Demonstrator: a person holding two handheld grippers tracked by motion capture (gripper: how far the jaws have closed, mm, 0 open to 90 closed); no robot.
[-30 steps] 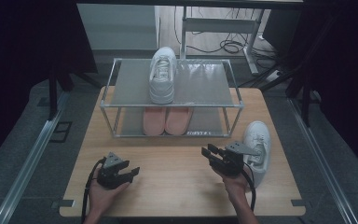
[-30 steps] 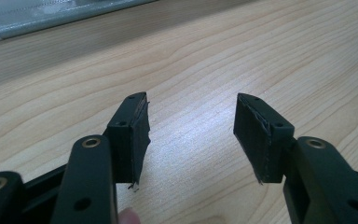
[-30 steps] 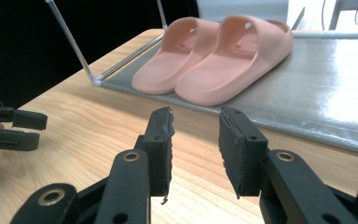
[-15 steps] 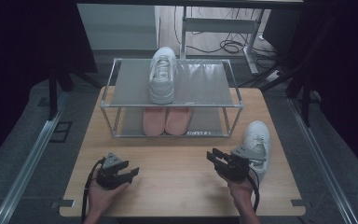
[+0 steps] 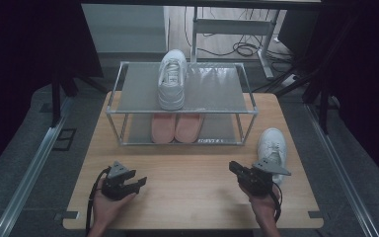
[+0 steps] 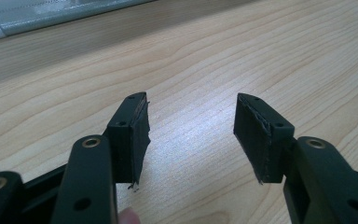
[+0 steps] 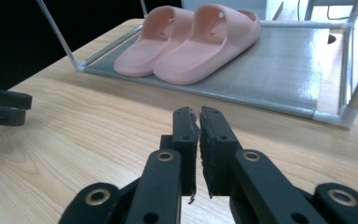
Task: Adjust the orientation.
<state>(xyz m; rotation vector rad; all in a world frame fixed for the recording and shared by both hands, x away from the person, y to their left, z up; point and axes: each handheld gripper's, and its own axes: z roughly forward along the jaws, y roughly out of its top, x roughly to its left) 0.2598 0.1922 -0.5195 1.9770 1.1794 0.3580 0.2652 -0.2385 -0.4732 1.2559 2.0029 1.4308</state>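
One white sneaker (image 5: 171, 79) stands on the top shelf of a metal-framed rack (image 5: 202, 112), and a pair of pink slippers (image 5: 176, 127) (image 7: 191, 42) sits on the lower shelf. A second white sneaker (image 5: 272, 148) lies on the wooden table (image 5: 192, 197) at the right. Just left of that sneaker and clear of it, my right gripper (image 5: 233, 167) (image 7: 199, 116) points toward the rack. Its jaws have just been closing and now stand almost together with nothing between them. My left gripper (image 5: 140, 181) (image 6: 191, 121) rests low over bare table at the front left, open and empty.
The rack takes up the back half of the table. Bare wood lies between the two grippers and in front of the rack. In the right gripper view the left gripper (image 7: 4, 107) shows at the far left. Cables and desk legs stand on the floor behind the table.
The right gripper's jaws have gone from wide apart to nearly touching, and that hand has drifted slightly toward the near edge. The left gripper has stayed put.
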